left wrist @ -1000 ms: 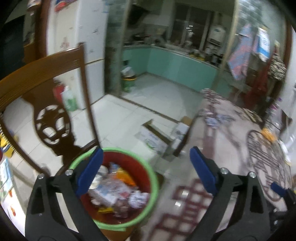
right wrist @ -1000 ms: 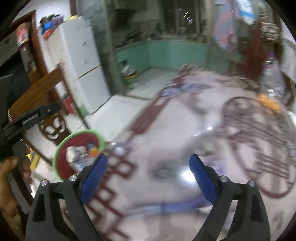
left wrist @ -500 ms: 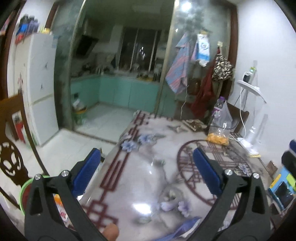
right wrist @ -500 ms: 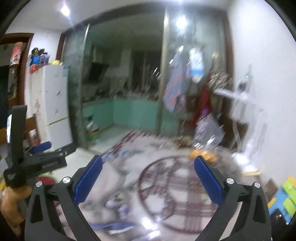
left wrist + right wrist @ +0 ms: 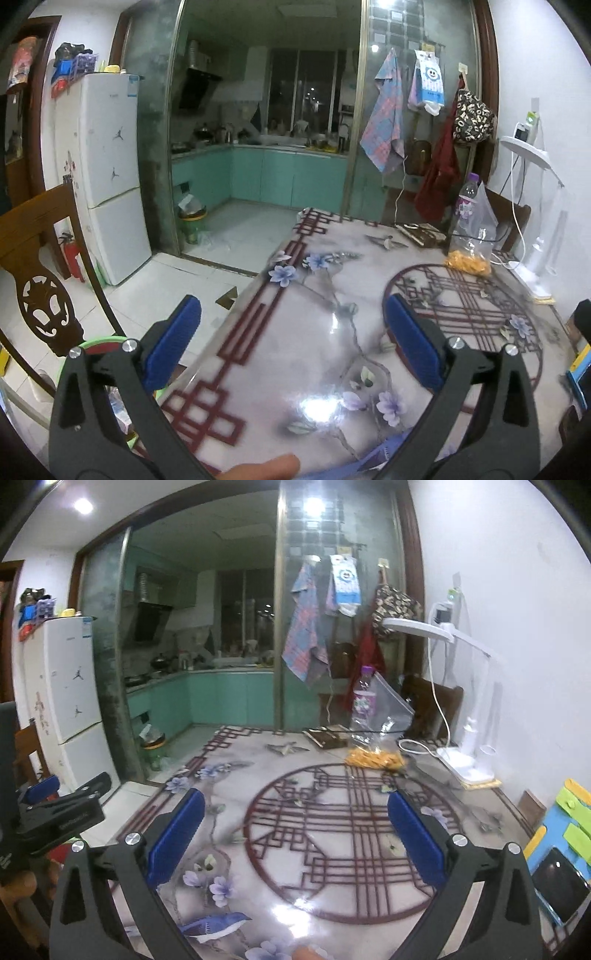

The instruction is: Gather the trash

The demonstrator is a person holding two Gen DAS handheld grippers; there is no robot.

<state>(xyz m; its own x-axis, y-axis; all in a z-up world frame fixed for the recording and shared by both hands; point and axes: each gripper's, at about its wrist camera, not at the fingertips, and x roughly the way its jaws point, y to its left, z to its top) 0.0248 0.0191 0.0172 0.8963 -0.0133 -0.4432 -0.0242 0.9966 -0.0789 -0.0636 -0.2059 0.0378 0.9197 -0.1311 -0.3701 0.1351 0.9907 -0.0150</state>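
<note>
My left gripper (image 5: 293, 343) stands open and empty over the table's near left part. Below its left finger shows the green rim of a red trash bin (image 5: 105, 340) with wrappers inside, beside the table. My right gripper (image 5: 295, 836) is also open and empty, above the round red pattern on the table (image 5: 332, 849). A clear plastic bag with orange scraps (image 5: 373, 757) lies at the table's far side next to a purple-labelled bottle (image 5: 364, 698); the left wrist view shows the same bag (image 5: 469, 258). The left gripper (image 5: 55, 808) appears at the right wrist view's left edge.
A white desk lamp (image 5: 465, 760) with its cable stands far right on the table. A tablet (image 5: 557, 882) and a colourful case (image 5: 576, 812) lie at the right edge. A carved wooden chair (image 5: 40, 295) stands left of the bin. A fingertip (image 5: 266, 465) shows at the bottom.
Both views have swung up and to the right, away from the bin and onto the table. The bin has slid to the lower left of the left wrist view. Both grippers stay open and empty.
</note>
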